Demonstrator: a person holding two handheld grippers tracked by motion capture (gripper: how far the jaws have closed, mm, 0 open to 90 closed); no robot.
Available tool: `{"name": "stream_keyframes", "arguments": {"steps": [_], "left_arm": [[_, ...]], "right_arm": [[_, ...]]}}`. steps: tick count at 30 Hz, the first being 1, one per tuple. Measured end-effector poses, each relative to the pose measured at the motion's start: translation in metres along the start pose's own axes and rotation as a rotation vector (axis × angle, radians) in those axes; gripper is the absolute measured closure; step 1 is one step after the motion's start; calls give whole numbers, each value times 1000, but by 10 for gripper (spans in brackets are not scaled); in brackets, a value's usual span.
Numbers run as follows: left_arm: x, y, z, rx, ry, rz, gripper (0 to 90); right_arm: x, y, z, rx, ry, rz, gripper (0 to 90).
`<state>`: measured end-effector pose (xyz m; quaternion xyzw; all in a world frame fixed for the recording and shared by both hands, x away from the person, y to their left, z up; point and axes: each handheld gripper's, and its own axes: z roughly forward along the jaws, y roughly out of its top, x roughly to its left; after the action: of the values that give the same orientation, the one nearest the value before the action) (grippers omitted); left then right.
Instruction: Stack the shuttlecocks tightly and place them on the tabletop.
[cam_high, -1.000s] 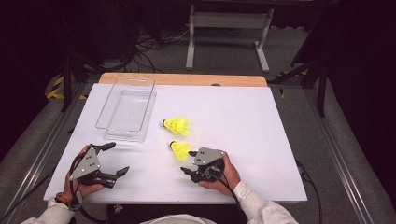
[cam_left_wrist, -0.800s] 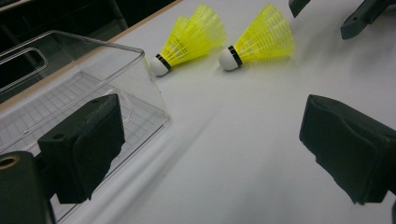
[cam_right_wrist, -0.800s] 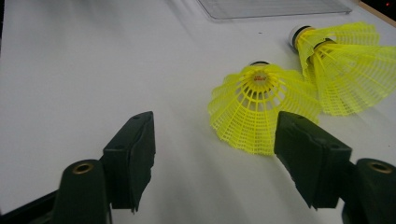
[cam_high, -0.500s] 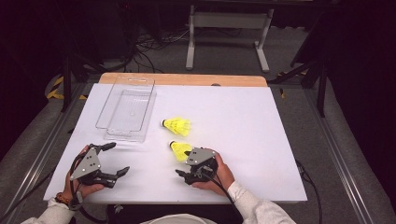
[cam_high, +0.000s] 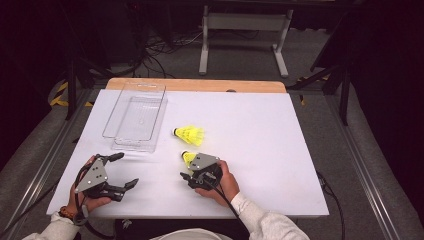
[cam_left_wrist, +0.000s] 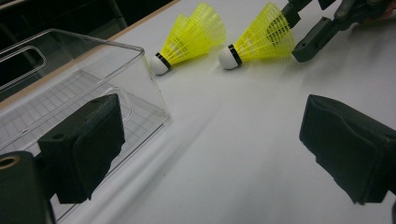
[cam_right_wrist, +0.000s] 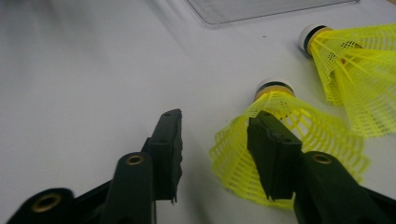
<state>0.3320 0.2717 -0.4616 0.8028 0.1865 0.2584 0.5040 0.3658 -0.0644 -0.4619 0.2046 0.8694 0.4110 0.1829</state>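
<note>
Near shuttlecock (cam_right_wrist: 285, 154) lies on its side on the white bench (cam_high: 280, 150), just in front of the clear box (cam_high: 135, 117), w/ the 2nd shuttlecock (cam_high: 189, 134) lying between it & the box's right side. Right claw (cam_right_wrist: 219, 140) has just been closing: one jaw sits inside the mesh skirt, other outside on bare bench, skirt wall between them, not yet pinched. Left claw (cam_left_wrist: 210, 140) is spread, empty, in front of the box. Risk, imo: thin mesh crushes or slips out, since the grip is on the skirt edge, not the cork.
</note>
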Motion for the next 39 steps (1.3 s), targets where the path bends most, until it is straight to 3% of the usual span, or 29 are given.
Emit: {"name": "stream_keyframes", "arguments": {"steps": [13,27,39], "left_arm": [[0,0,0,1,0,0,75],[0,0,-1,-4,7,-3,75],[0,1,-2,-5,8,-1,74]], "right_arm": [[-4,-1,-7,-3,-70,20,891],[-12,0,-23,-23,-77,-2,900],[-20,1,-55,-85,-91,-15,900]]}}
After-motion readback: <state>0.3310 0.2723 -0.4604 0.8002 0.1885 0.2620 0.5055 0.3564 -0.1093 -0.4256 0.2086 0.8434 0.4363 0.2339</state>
